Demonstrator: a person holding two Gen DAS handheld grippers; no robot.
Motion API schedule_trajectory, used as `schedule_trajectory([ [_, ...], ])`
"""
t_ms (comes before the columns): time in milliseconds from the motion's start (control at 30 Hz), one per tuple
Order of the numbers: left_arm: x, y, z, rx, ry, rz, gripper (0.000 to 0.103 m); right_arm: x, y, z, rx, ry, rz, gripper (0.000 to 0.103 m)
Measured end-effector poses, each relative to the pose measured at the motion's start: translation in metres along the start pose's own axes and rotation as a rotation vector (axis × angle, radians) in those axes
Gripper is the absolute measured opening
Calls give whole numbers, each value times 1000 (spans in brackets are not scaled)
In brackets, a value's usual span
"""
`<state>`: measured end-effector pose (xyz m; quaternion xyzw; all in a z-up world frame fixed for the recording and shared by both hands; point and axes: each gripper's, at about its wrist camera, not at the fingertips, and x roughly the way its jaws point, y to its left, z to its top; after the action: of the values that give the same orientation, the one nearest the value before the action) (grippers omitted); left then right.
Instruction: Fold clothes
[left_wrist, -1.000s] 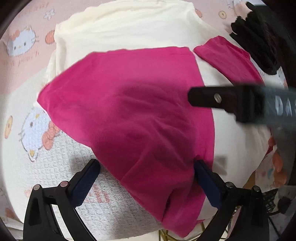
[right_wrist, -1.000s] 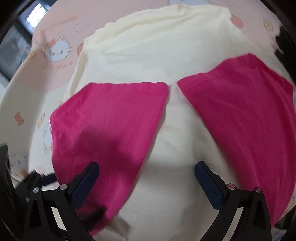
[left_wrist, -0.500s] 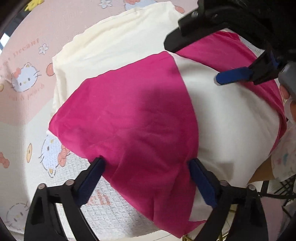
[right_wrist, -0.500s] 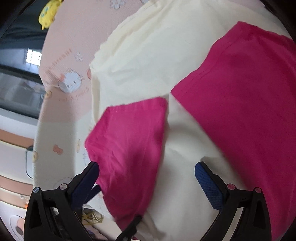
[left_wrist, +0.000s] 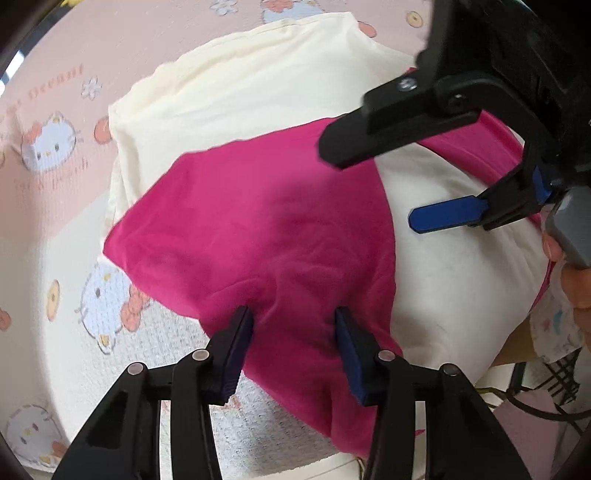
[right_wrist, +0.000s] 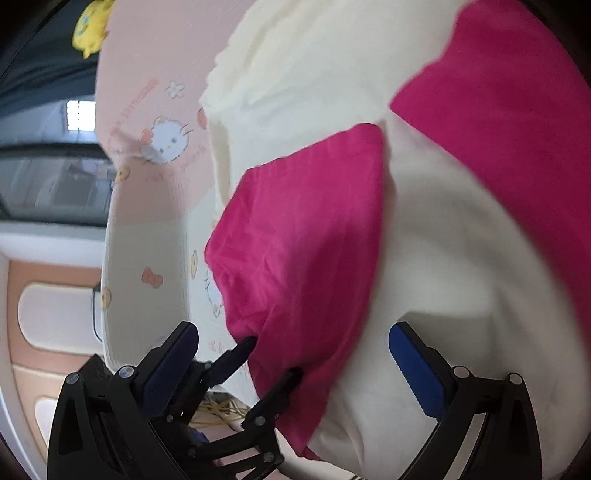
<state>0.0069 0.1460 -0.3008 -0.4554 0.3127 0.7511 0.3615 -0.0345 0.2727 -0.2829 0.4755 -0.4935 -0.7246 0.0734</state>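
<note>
Lying flat: a cream garment (left_wrist: 258, 85) with magenta sleeves, spread on a pink and white cat-print blanket (left_wrist: 55, 155).
Landmark: the cream garment's body; every place below is given relative to it.
Left magenta sleeve (left_wrist: 266, 236): folded inward over the cream body's left part, its lower edge hanging off onto the white part of the blanket.
Right magenta sleeve (right_wrist: 498, 110): over the cream body's right part, apart from the left sleeve, with a strip of cream showing between the two.
Left hand-held gripper (left_wrist: 293, 325): at the near edge of the left sleeve, jaws partly closed, with a bunched ridge of magenta cloth between the two blue pads; both pads touch the cloth. The right wrist view shows the same pinch from the side (right_wrist: 273, 358).
Right hand-held gripper (right_wrist: 295, 350): jaws wide apart, nothing between them, above the near part of the cream body, just right of the left sleeve. In the left wrist view it shows at upper right (left_wrist: 369, 188), one black finger over the sleeve's far corner, the blue-padded one over bare cream cloth.
Hand (left_wrist: 576, 280): part of it at the right edge, beside the right gripper's grey handle.
Yellow toy (right_wrist: 88, 27): well beyond the garment, at the far edge of the blanket.
</note>
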Motion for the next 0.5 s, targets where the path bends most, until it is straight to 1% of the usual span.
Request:
schedule_trajectory([
  [167, 1, 10, -7, -31, 5, -44, 43, 3, 0, 5, 18, -20, 16, 103],
  [300, 1, 13, -10, -40, 10, -62, 43, 7, -1, 11, 31, -34, 37, 103],
  [433, 0, 14, -14, -56, 16, -70, 43, 9, 1, 13, -1, -57, 4, 103],
  [500, -2, 15, -15, -82, 17, -83, 43, 9, 3, 15, -17, -69, -13, 103],
])
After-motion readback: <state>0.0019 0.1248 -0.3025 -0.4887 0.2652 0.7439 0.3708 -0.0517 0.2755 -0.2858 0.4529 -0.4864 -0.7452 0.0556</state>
